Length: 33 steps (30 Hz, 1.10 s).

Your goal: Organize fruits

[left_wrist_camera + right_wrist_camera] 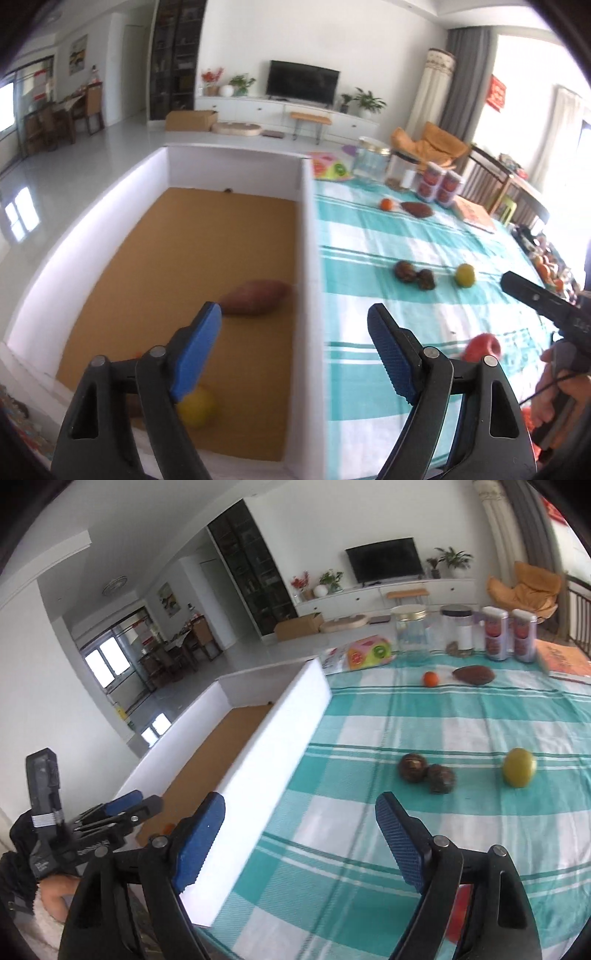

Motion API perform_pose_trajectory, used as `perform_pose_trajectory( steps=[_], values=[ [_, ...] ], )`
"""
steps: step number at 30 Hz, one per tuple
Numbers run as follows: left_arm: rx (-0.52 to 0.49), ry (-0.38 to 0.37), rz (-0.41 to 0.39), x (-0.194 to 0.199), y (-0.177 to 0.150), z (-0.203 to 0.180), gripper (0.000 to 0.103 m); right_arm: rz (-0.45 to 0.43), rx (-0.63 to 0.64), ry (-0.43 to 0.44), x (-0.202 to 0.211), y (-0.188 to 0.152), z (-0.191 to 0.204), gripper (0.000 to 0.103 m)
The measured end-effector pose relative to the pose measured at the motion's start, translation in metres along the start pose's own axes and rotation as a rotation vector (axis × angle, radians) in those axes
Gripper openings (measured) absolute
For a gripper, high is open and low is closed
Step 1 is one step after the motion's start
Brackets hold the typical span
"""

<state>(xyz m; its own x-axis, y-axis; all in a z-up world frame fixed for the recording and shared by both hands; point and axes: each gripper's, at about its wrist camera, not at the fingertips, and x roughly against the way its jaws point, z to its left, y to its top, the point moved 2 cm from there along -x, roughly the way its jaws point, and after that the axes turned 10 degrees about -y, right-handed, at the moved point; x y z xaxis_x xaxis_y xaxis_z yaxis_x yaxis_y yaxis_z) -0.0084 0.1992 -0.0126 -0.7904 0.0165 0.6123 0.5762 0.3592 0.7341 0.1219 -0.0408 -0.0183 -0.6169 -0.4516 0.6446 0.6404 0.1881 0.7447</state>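
Note:
A white box (308,236) with a brown floor stands on the left of a teal checked tablecloth (406,240). Inside it lie a sweet potato (255,297) and a yellow fruit (197,406). My left gripper (293,343) hangs open over the box's right wall, nothing between its fingers. My right gripper (299,830) is open too, empty, over the cloth beside the box wall (266,775). On the cloth lie two dark brown fruits (426,771), a yellow fruit (519,768), an orange (430,679), a brown sweet potato (472,674) and a red apple (482,347).
Two glass jars (410,631), two red-labelled cans (509,633), a colourful packet (369,653) and an orange book (561,661) line the table's far edge. A living room with a TV (384,559) lies beyond. A hand (561,398) holds the right gripper's handle.

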Motion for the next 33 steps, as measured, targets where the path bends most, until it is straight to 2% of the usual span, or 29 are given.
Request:
perform_pose_trajectory(
  steps=[2,5,8,11,15,20,23,30,33],
  values=[
    [-0.047,-0.096,0.032,-0.012,-0.004,-0.035,0.085,-0.009,-0.035,-0.147,0.003,-0.006,-0.042,0.090],
    [-0.108,-0.210,0.122,-0.039,-0.016,-0.083,0.085,-0.004,-0.109,-0.325,0.010,-0.021,-0.108,0.090],
    [-0.152,-0.263,0.192,-0.075,-0.030,-0.117,0.085,0.029,-0.200,-0.423,0.008,-0.037,-0.160,0.090],
    [-0.167,-0.225,0.242,-0.115,-0.040,-0.126,0.085,0.049,-0.295,-0.464,0.004,-0.050,-0.194,0.090],
    [-0.160,-0.151,0.219,-0.148,-0.048,-0.113,0.085,0.079,-0.382,-0.482,-0.006,-0.064,-0.220,0.090],
    [-0.108,-0.077,0.205,-0.185,-0.040,-0.082,0.085,0.103,-0.347,-0.575,-0.031,-0.059,-0.232,0.090],
    [-0.096,-0.064,0.175,-0.190,-0.037,-0.072,0.085,0.115,-0.325,-0.632,-0.040,-0.060,-0.237,0.089],
    [-0.143,-0.020,0.205,-0.198,-0.039,-0.079,0.088,0.155,-0.324,-0.651,-0.048,-0.065,-0.242,0.090],
    [-0.167,0.002,0.218,-0.201,-0.040,-0.083,0.090,0.168,-0.315,-0.651,-0.051,-0.065,-0.241,0.095]
  ],
)
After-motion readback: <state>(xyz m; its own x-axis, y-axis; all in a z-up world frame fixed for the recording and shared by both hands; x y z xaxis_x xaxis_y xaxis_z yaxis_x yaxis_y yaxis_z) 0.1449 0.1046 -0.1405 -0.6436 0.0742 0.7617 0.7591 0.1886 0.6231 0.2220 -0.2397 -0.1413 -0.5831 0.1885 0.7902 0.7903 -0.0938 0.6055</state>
